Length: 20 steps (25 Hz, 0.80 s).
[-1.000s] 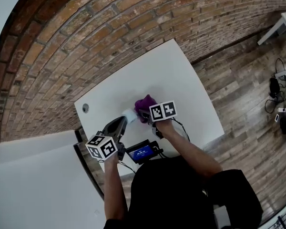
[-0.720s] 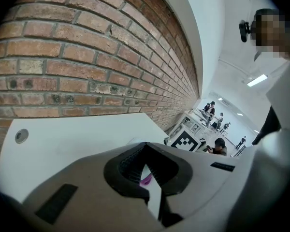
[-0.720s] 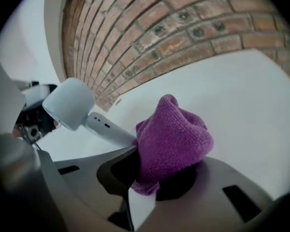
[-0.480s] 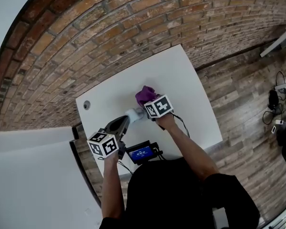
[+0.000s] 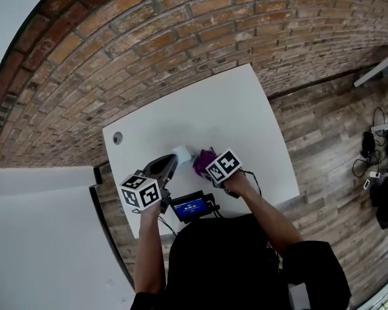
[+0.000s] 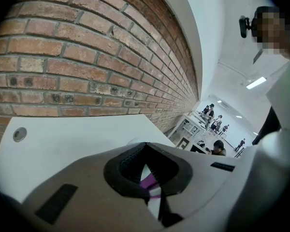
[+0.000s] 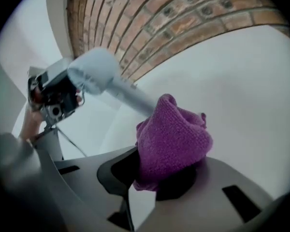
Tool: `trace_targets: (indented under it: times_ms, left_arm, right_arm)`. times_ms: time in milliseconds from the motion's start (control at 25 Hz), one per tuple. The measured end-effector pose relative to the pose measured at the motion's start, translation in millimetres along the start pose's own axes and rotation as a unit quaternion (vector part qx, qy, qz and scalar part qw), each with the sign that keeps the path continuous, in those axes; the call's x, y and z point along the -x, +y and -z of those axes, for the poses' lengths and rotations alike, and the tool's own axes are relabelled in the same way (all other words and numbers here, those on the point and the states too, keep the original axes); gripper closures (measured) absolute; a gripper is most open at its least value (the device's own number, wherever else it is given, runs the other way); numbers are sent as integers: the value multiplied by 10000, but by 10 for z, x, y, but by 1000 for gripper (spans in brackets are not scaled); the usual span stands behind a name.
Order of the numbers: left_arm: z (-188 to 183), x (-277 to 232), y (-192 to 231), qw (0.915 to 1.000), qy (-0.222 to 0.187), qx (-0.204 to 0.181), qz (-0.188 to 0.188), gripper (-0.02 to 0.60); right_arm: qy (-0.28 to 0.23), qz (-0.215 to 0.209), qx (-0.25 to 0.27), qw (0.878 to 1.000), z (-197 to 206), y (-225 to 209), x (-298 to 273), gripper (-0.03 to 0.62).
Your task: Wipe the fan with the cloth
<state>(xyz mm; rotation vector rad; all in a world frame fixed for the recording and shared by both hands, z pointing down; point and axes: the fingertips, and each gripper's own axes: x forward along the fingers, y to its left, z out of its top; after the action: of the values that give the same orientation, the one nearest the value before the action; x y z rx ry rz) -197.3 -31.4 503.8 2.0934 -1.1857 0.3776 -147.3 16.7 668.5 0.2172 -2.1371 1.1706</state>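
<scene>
A small light-blue fan [image 5: 182,153] is at the tip of my left gripper [image 5: 167,165], over the white table [image 5: 233,108]. In the right gripper view the fan [image 7: 94,74] hangs in front of that gripper, a grey stem running from it to the cloth. In the left gripper view my left gripper [image 6: 150,178] has its jaws together, and where they hold the fan is hidden. The purple cloth [image 7: 174,139] is bunched up, with my right gripper [image 7: 154,182] shut on it. In the head view the cloth [image 5: 202,160] touches the near right side of the fan.
A brick wall [image 5: 181,37] runs along the table's far edge. A round grommet [image 5: 118,137] sits near the table's left corner. A black device with a blue screen [image 5: 191,206] lies at the near edge between my arms. Wooden floor is to the right.
My right gripper has carried the cloth from the fan's far right side round to its near right side, rolling as it went. The left gripper and the fan have stayed still.
</scene>
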Motion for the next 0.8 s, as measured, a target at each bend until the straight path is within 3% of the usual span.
trace_targets:
  times_ms: [40,120,280,440,640,800]
  left_arm:
    - [5,-4,-1,10000,9,-32,17,575]
    - [8,2,-6,9998,12,-189,54,575]
    - [-10,170,-75,9987,-187,-358,318,575]
    - [361,209,-223,9939,583,-372,860,575]
    - [486,74,-168,9940,782,-302,703,575]
    - [480,72,-41,9954,797,-284,454,575]
  right_arm:
    - [196,-25,111,9997,103,42,3,531]
    - [21,165,153,9997,-5,-20,116,531]
    - [-1295,367,316,9904,-947,-42,603,531]
    - [-2024,-282,803,9756,-1677,380,851,531]
    - [-1375,-602,1336,9796,-1768,646,577,531]
    - [-1342,-615,927,9847,-1625,603,619,531]
